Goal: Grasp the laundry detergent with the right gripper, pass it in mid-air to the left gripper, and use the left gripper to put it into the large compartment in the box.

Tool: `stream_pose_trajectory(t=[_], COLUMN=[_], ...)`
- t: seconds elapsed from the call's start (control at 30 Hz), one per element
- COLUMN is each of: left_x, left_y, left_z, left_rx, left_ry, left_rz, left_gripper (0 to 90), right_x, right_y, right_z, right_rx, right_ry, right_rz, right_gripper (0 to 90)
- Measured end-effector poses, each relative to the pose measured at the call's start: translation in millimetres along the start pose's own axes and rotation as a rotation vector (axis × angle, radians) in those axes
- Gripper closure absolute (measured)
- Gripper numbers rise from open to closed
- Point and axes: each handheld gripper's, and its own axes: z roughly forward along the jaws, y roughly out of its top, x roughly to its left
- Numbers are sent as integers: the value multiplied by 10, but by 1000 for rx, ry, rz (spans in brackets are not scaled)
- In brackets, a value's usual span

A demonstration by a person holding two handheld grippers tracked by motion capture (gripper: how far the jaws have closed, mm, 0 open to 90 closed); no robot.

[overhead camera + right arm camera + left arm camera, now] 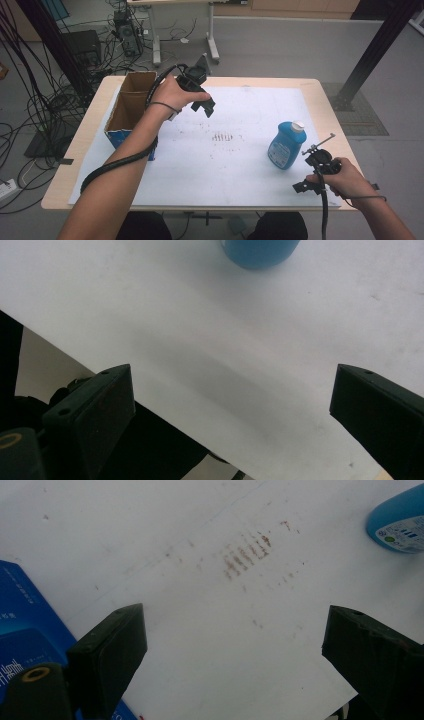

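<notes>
Blue bottle [286,146] upright near right gripper [302,187]

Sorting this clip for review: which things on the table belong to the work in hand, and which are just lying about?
In hand:
- blue bottle, upright, white cap, nearest the right tongs
- open cardboard box beside the left tongs
- both tongs open, holding nothing

Lying about:
- white sheet with brownish smudges
- cables on the floor
</notes>
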Motion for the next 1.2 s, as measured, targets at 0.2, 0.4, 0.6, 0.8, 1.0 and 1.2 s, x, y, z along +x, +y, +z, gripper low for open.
stream_pose_trajectory(t=[0.2, 0.4, 0.6, 0.8, 1.0, 1.2], left_x=[-6, -9, -26, -47, -55, -56], left_y=[-14, -31, -43, -51, -48, -60], left_z=[-3, -3, 4, 19, 19, 21], left_rx=[-9, -15, -22, -23, -26, -28], left_ry=[-2, -2, -5, -10, -9, -9], left_rz=[1, 2, 2, 6, 9, 7], left_gripper=[111, 111, 111, 111, 111, 111], right_x=[-44, -64, -72, -87, -95, -129], right_y=[-28, -41, -49, -67, -93, -121], right_z=[66, 120, 170, 215, 239, 233], right_rx=[-22, -47, -87, -154, -243, -352], right_ry=[-7, -16, -29, -37, -30, -27], right_rz=[5, -13, -4, -5, -17, -4], right_gripper=[42, 42, 43, 42, 42, 42])
